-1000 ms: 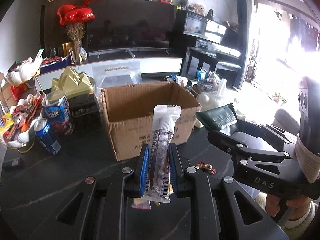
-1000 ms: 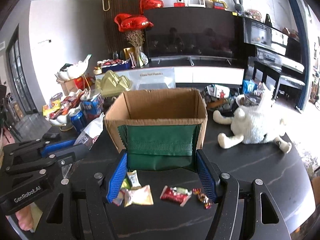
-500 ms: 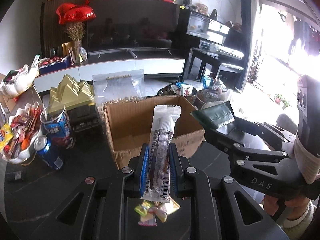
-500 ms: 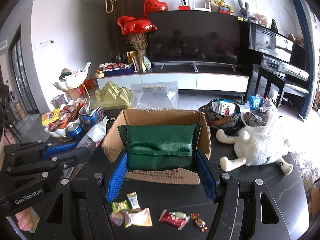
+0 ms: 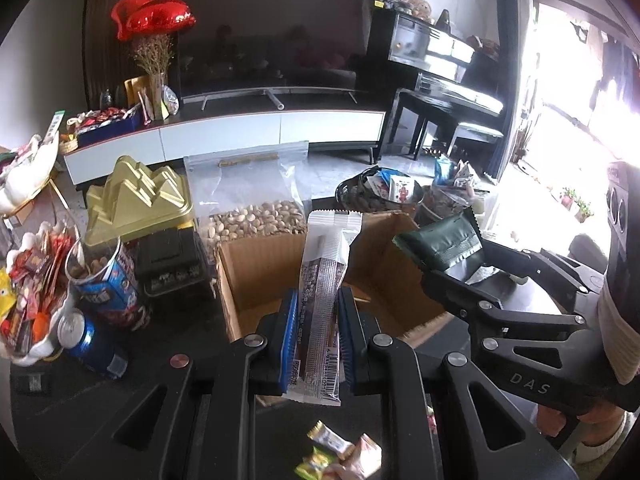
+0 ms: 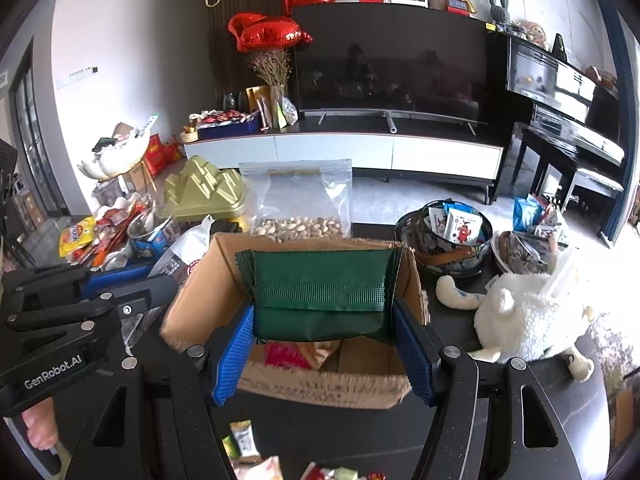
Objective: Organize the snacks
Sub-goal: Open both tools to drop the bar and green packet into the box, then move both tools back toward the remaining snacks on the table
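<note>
My left gripper (image 5: 317, 334) is shut on a long white and brown snack bar (image 5: 325, 280), held upright over the near wall of the open cardboard box (image 5: 256, 280). My right gripper (image 6: 325, 354) is shut on a dark green pouch (image 6: 320, 296), held above the same box (image 6: 192, 308), which has red and orange packets inside. The green pouch (image 5: 444, 242) and the right gripper also show at the right of the left wrist view. Small wrapped candies (image 5: 340, 454) lie on the black table in front of the box; they also show in the right wrist view (image 6: 244, 440).
Behind the box stand a clear bag of nuts (image 5: 250, 196), a gold box (image 5: 138, 200), a blue snack cup (image 5: 106, 276) and a blue can (image 5: 88, 344). A white plush toy (image 6: 524, 316) and a bowl of sachets (image 6: 452, 236) sit to the right.
Both grippers have risen and moved forward over the box with their snacks; the box interior now shows beneath them and the loose candies have slid toward the bottom edge.
</note>
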Demonstrator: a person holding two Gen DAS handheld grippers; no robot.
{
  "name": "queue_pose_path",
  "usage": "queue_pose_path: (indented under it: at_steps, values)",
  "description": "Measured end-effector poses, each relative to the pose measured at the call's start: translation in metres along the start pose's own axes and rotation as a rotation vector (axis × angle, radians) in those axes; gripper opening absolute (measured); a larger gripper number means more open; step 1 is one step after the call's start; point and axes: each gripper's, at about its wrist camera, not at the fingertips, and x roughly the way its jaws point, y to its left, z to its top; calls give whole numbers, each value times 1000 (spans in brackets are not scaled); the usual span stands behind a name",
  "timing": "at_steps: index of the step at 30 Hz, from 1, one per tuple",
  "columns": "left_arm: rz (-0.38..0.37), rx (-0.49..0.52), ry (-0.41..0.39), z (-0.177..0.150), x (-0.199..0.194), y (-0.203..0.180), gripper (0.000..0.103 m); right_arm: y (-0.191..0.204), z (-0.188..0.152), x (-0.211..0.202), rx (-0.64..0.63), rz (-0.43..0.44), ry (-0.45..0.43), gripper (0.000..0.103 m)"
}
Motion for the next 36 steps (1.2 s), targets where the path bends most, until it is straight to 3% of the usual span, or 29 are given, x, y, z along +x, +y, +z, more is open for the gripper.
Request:
queue_pose_path:
  at_steps: [6,7,9,11,17,26,36]
  values:
    - [2,-3,20,7,27,6,23,-5,4,25,7,21,15,68]
    - [10,-1,19,8,29,7,27,-6,4,28,10,24,14,72]
    - [33,2,14,7,32,8,47,-9,4,35,25,18,20,77]
    - [65,7,5,5,30,9,48,-12,2,38,37,9,20,85]
    - [107,25,-22,-7,12,4,55,-12,-10,35,27,-17,30,86]
    - [114,41,-70,-29,-32,-10,62,-2,-29,-8,11,-14,-12,86]
    - [88,66,-107,-61,-67,-33,63,6,-60,-51,1,-1,-48,86]
